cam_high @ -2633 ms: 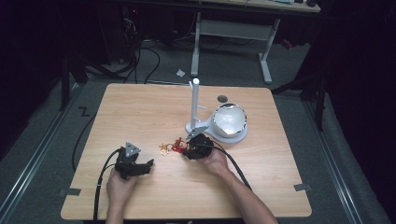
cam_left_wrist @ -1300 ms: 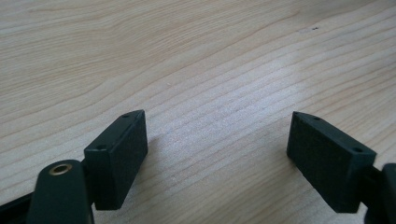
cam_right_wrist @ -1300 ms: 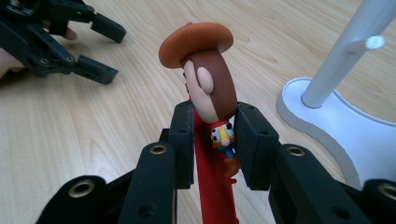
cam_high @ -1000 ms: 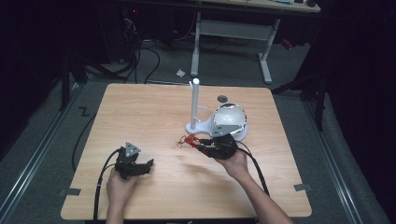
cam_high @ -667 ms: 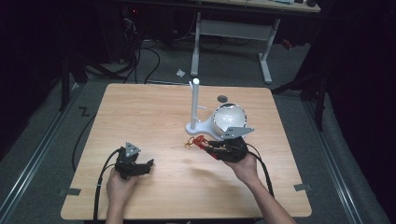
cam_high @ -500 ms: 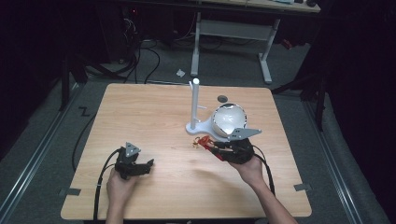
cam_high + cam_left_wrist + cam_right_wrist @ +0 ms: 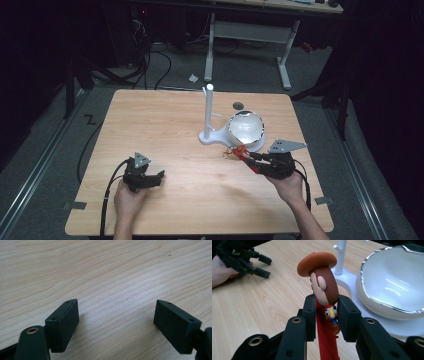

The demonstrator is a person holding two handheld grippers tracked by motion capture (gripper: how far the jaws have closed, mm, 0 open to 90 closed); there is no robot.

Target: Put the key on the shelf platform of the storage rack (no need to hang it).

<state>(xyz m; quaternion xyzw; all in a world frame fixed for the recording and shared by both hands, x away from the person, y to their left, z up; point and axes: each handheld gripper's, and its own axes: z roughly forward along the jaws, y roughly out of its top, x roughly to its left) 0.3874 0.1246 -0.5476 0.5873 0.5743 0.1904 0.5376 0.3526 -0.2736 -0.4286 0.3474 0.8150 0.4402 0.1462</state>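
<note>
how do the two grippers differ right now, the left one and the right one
The left gripper has its jaws spread wide with nothing between them; the right gripper is shut on a cowboy figurine. The left gripper sits low over bare table near the front left; the right gripper is beside the white bowl. Both have black jaws, each held in one hand.

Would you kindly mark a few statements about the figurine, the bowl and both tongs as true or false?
1. The right tongs are clamped on the cowboy figurine. True.
2. The figurine lies inside the white bowl. False: it is held beside the bowl, outside it.
3. The left tongs stand open over bare wood. True.
4. The left tongs grip the white stand. False: they hold nothing, far from it.
</note>
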